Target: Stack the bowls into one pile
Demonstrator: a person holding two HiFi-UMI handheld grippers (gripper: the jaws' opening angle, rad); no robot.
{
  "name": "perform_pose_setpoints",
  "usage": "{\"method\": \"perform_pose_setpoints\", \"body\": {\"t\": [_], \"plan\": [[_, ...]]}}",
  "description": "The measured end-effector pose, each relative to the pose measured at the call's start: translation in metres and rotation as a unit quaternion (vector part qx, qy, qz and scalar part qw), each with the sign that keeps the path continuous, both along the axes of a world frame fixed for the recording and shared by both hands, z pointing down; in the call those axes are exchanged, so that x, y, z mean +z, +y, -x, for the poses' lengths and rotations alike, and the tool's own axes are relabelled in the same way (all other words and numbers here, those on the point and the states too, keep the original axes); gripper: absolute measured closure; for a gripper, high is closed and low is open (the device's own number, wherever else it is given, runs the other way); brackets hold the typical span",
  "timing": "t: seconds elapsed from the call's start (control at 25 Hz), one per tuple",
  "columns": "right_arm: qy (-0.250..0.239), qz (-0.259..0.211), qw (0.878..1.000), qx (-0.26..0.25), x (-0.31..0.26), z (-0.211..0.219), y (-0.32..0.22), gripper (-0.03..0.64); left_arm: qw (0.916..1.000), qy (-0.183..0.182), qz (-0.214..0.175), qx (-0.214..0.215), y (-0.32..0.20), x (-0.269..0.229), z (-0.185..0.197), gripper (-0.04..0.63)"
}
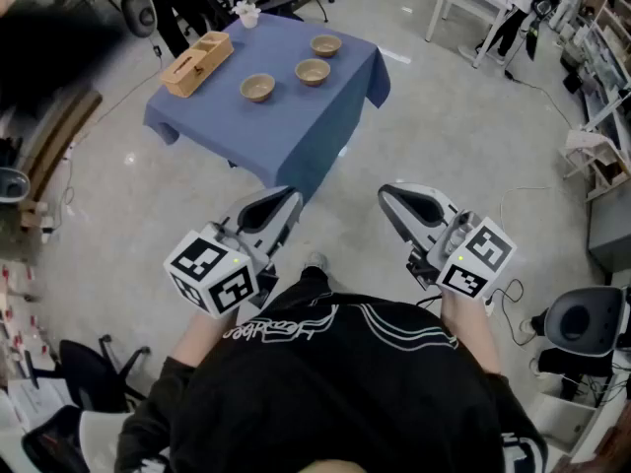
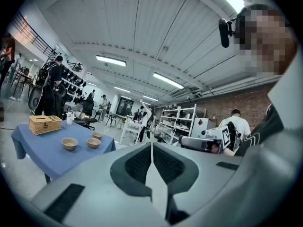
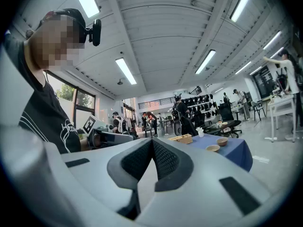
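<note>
The left tool [image 1: 283, 205] and right tool [image 1: 397, 201] are both closed and empty, the three bowls [image 1: 257, 88] sit separately on the surface [image 1: 296, 131] in the upper middle, so approaching them seems next.

The table [image 1: 296, 131] stands ahead of the person, well apart from the left gripper [image 1: 289, 198] and right gripper [image 1: 386, 197], which are side by side. On it, none touching: the near bowl [image 1: 257, 88], the middle bowl [image 1: 313, 71] to its right, and the far bowl [image 1: 326, 44] behind that. A box [image 1: 198, 63] lies left of them, with a cup [image 1: 246, 14] behind it at the far corner.
</note>
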State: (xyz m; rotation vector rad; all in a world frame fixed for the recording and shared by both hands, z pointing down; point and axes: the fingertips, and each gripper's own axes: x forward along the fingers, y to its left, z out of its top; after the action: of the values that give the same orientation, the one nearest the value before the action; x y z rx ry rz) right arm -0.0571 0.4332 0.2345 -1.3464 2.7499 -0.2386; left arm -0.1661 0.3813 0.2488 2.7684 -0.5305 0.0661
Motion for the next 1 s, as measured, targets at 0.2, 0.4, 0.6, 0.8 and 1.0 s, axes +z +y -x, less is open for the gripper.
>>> {"method": "perform_pose_setpoints", "body": {"t": [0.2,0.4,0.6,0.8,1.0], "plan": [[0.005,0.001,1.0,-0.009,0.0,0.003,0.002,0.591,1.0,0.0,-0.001,-0.004,-0.002,-0.002,0.002,0.565],[-0.004,0.004,1.0,0.001,0.003,-0.001,-0.001,0.591,1.0,0.0,-0.001,0.002,-0.004,0.001,0.001,0.565],[-0.005,0.01,1.0,0.015,0.009,-0.01,-0.015,0.588,0.9999,0.005,0.001,0.013,-0.014,0.006,-0.005,0.565],[0.0,0.019,1.0,0.024,0.013,-0.024,-0.059,0.536,0.9997,0.0,0.013,0.019,-0.057,0.014,-0.017,0.565],[-0.001,0.024,0.999,0.036,0.019,-0.04,-0.112,0.466,0.9994,-0.005,0.019,0.027,-0.111,0.018,-0.033,0.565]]}}
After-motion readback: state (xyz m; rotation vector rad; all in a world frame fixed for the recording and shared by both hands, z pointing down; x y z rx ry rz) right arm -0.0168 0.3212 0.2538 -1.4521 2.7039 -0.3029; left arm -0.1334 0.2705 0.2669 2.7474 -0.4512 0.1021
